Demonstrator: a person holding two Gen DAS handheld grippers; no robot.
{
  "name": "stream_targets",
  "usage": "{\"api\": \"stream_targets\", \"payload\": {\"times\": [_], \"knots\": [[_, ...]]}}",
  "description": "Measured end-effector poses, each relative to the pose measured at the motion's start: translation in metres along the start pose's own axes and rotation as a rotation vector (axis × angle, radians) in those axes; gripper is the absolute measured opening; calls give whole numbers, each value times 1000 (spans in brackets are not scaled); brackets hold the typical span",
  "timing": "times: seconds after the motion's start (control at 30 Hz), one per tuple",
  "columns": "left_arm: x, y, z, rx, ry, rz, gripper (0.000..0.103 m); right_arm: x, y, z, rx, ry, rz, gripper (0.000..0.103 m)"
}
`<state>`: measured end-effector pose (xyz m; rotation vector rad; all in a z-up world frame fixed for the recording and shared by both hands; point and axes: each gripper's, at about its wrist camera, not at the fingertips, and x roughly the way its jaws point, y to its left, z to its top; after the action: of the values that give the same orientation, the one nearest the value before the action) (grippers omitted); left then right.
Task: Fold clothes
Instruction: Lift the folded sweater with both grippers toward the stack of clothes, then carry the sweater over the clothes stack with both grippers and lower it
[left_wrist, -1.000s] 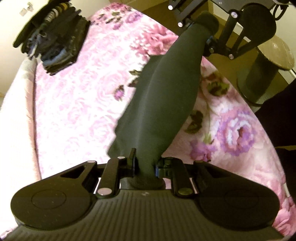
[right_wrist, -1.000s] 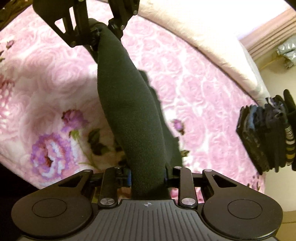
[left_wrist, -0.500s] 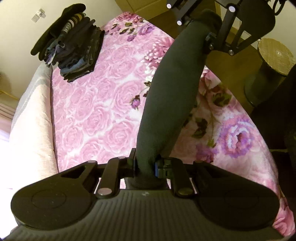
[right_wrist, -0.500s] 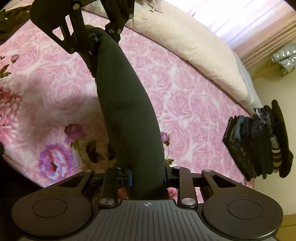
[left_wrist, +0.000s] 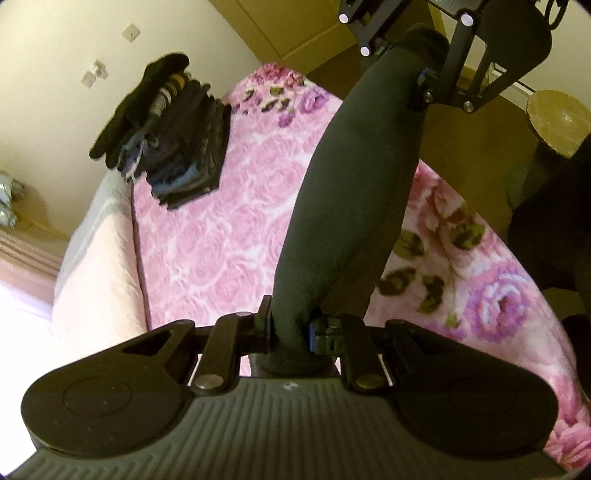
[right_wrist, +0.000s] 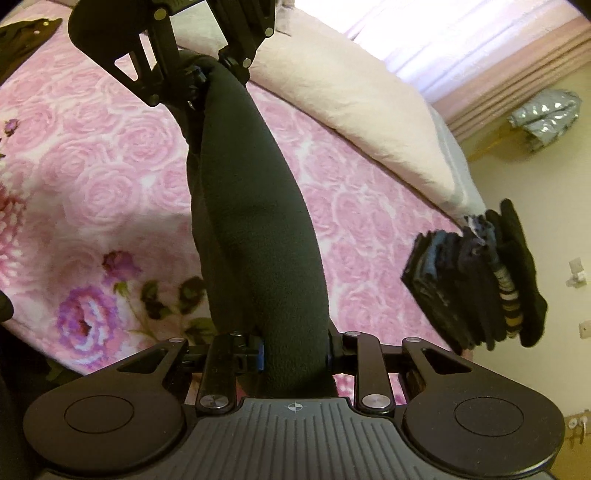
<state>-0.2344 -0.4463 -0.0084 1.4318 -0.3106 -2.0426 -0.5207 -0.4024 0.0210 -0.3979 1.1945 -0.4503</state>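
Pink rose-patterned bedding (left_wrist: 229, 236) covers the bed, with a pale quilt (right_wrist: 354, 99) bunched along its far side near the curtained window, and a stack of folded dark clothes (left_wrist: 177, 147) sits at one corner, presumably kept there so the middle of the bed is free for working. Above that open middle, a dark fleece garment (left_wrist: 347, 206) hangs stretched between the two tools, clear of the bedding as far as I can tell. The left hand-held gripper (left_wrist: 290, 328) is clamped on one bunched end of it, and the right hand-held gripper (right_wrist: 295, 356) pinches the other end, so the cloth runs taut from one to the other like a thick roll. Holding it by both ends up in the air looks like a way to let the fabric drop straight and find its length before laying it down flat for a fold. A round stool (left_wrist: 554, 122) stands off the bed's edge, out of the way.
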Motion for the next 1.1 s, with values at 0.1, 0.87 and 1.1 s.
{"api": "stream_targets", "payload": {"times": [0.1, 0.87, 1.1], "knots": [[0, 1, 14, 16, -24, 22, 14, -6, -11, -8, 6, 0, -21, 26], [113, 32, 293, 120, -138, 66, 14, -12, -219, -214, 97, 6, -146, 26], [144, 84, 373, 148, -182, 152, 14, -12, -318, -256, 47, -34, -232, 26]]}}
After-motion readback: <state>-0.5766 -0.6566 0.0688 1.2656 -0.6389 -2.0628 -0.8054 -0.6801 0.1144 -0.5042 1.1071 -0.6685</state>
